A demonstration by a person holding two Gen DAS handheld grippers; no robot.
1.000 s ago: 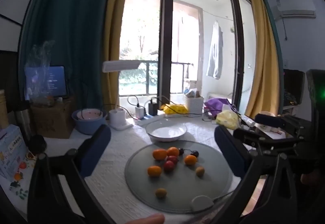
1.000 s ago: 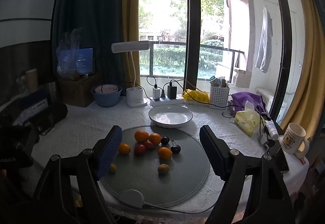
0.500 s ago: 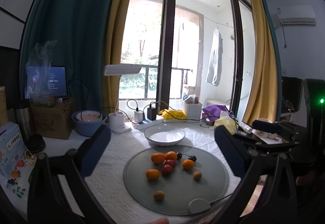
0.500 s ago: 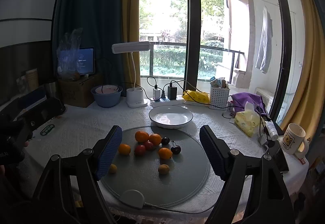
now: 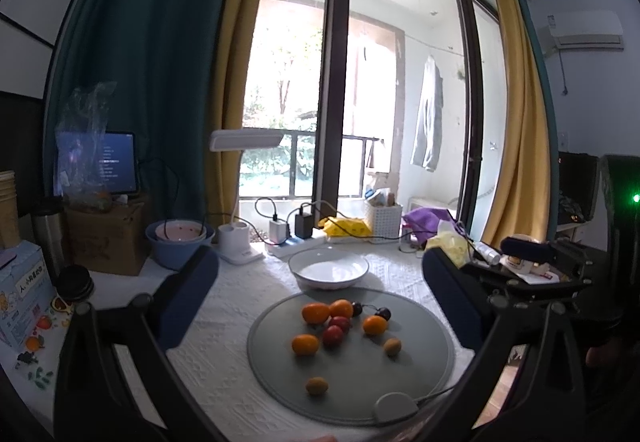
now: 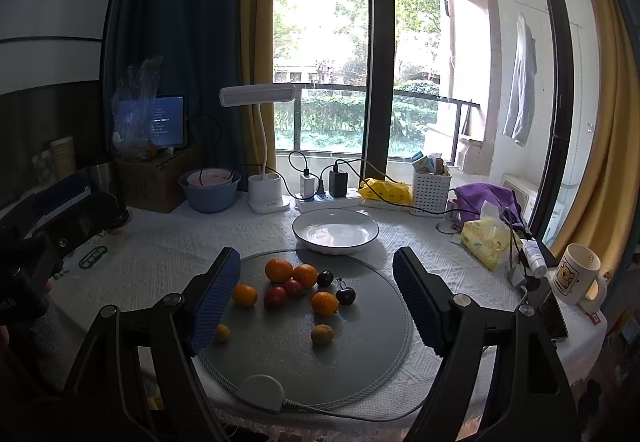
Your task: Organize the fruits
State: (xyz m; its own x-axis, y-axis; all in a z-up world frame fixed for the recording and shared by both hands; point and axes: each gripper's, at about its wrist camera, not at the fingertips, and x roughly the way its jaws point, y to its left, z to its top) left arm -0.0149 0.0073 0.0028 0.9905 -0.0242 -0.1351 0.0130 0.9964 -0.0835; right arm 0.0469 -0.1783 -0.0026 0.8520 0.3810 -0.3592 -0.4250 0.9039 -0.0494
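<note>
At the far left edge of the worktop [image 6: 160,254] stands a cardboard box [image 6: 158,183] with a tablet [image 6: 168,120] on top, then a blue basin [image 6: 210,189] and a white desk lamp [image 6: 266,197]. The left hand-held gripper [image 5: 320,290] hovers above the near edge, its blue-padded jaws spread wide and holding nothing. In the middle of the worktop lies a round grey mat [image 6: 360,354], and the fruits sit loose on it: four oranges [image 6: 279,270], two red plums [image 6: 275,296], two dark cherries [image 6: 345,296] and two small brownish fruits [image 6: 322,334], one of them half hidden behind a gripper finger. Just beyond the mat's far rim rests an empty white bowl [image 6: 335,232]. The right hand-held gripper [image 6: 316,290] is likewise spread wide and empty, framing the fruits from above. Toward the right edge stand a white basket [image 6: 431,193], a yellow tissue pack [image 6: 486,242] and a cartoon mug [image 6: 576,274].
</note>
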